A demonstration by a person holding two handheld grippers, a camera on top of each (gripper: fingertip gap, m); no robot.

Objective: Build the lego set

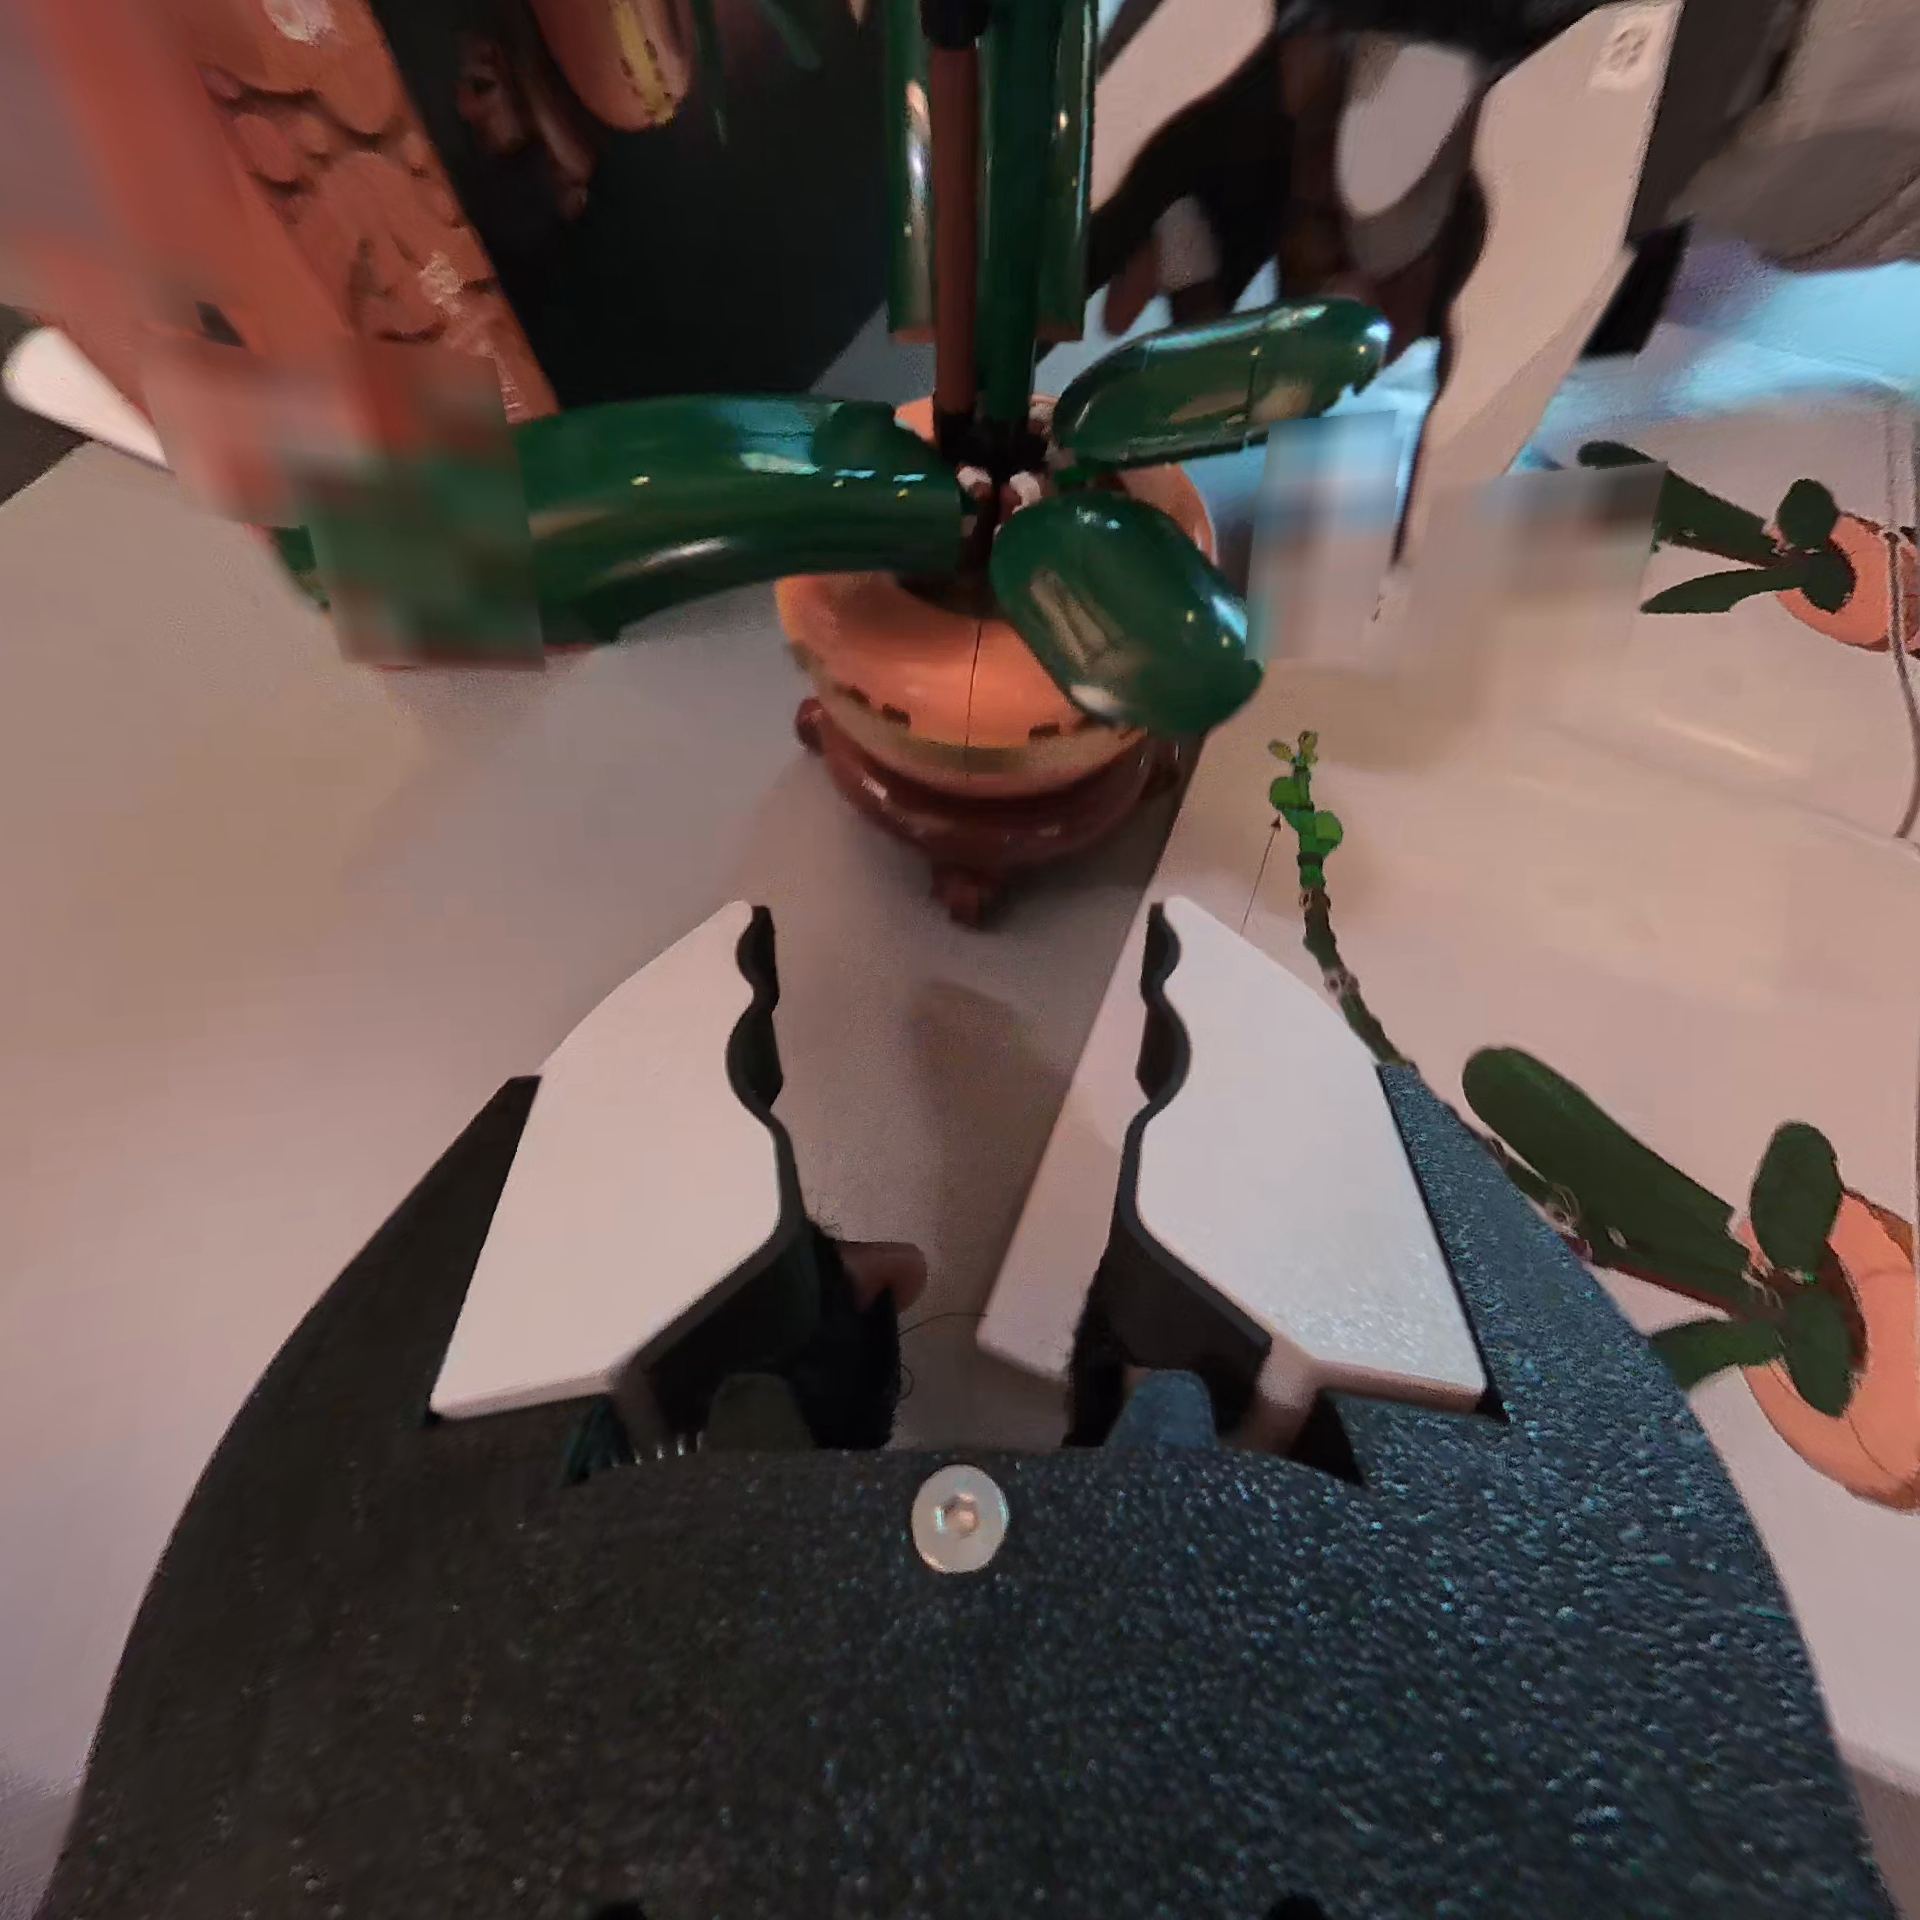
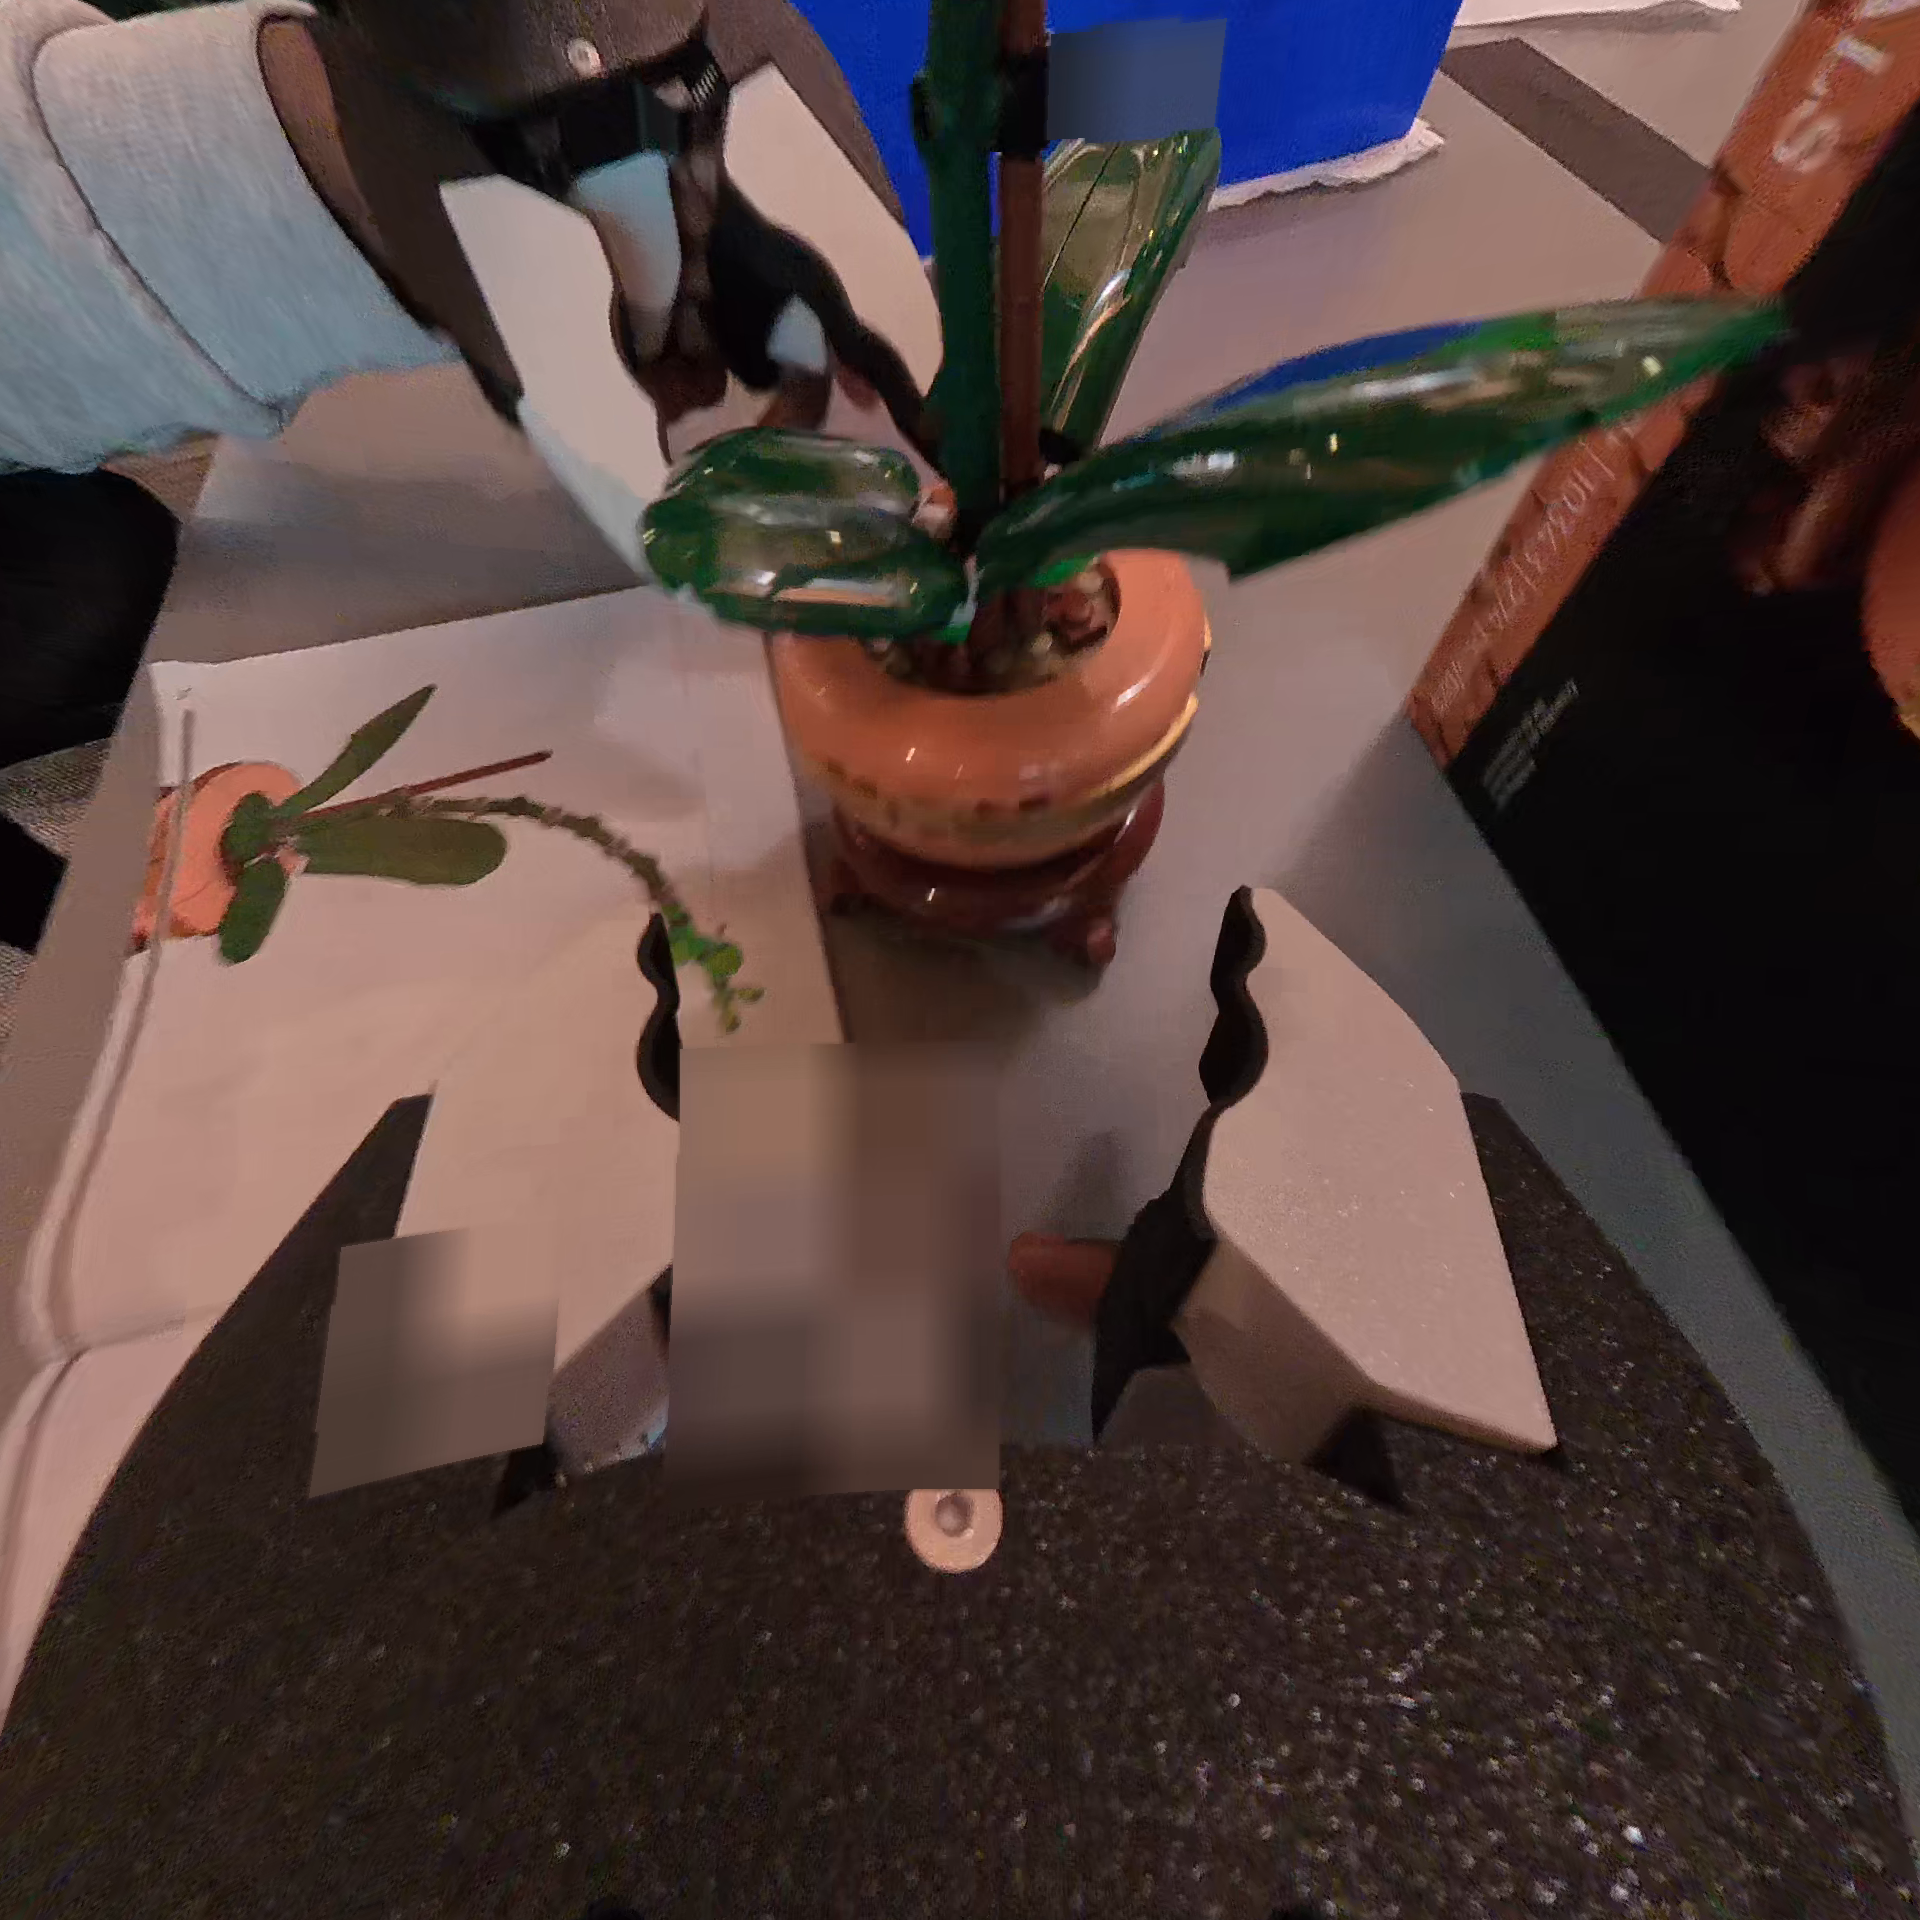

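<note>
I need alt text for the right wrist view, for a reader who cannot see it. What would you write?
The open right gripper holds nothing, just short of a brick-built plant in an orange pot on a dark red stand, on a grey table. An open booklet picturing the same plant lies to the left; beyond it the left gripper shows.

Brick-built potted plant [image 1: 987,665] beside open instruction booklet [image 2: 416,997], printed box [image 2: 1662,727], grey table [image 1: 208,935].

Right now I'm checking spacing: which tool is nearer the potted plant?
About equal, I cannot tell. The left tool and right tool both sit open just short of the pot, neither touching.
</note>
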